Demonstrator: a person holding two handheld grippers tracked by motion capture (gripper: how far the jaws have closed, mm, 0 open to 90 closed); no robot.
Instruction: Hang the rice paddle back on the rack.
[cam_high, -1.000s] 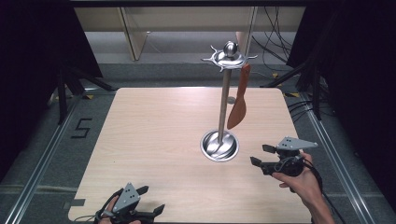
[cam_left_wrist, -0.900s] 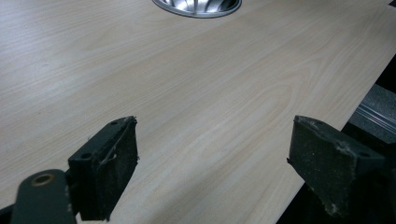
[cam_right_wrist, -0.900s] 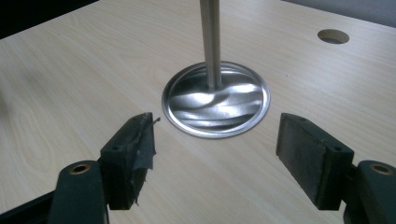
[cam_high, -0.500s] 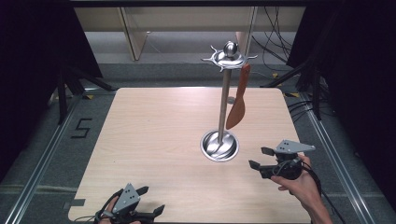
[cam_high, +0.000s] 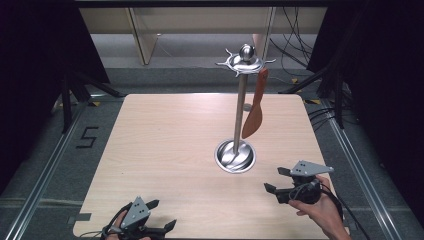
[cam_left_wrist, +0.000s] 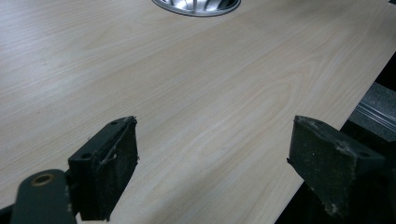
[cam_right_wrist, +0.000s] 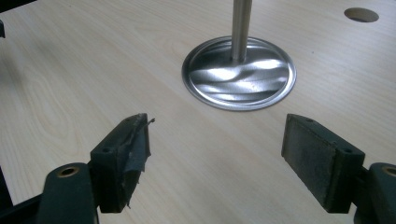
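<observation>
Left gripper (cam_high: 159, 214) at near table edge, jaws spread, empty. Right gripper (cam_high: 276, 180) near right, held by a hand (cam_high: 320, 212), jaws spread, empty. Pale wood table (cam_high: 165, 140). Steel stand (cam_high: 238, 112) mid-right, orange spatula (cam_high: 254, 107) hanging from its top. Grey floor, cables (cam_high: 295, 47) beyond.

- table (cam_high: 165, 150): pale wood grain
- stand (cam_high: 240, 107): shiny silver metal
- spatula (cam_high: 253, 112): reddish brown
- grippers' jaws: black; top plates grey
- floor (cam_high: 95, 120): grey

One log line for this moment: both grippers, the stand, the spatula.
left gripper: open, empty, near table edge | right gripper: open, empty, facing stand base | stand: upright | spatula: hanging from stand's top
</observation>
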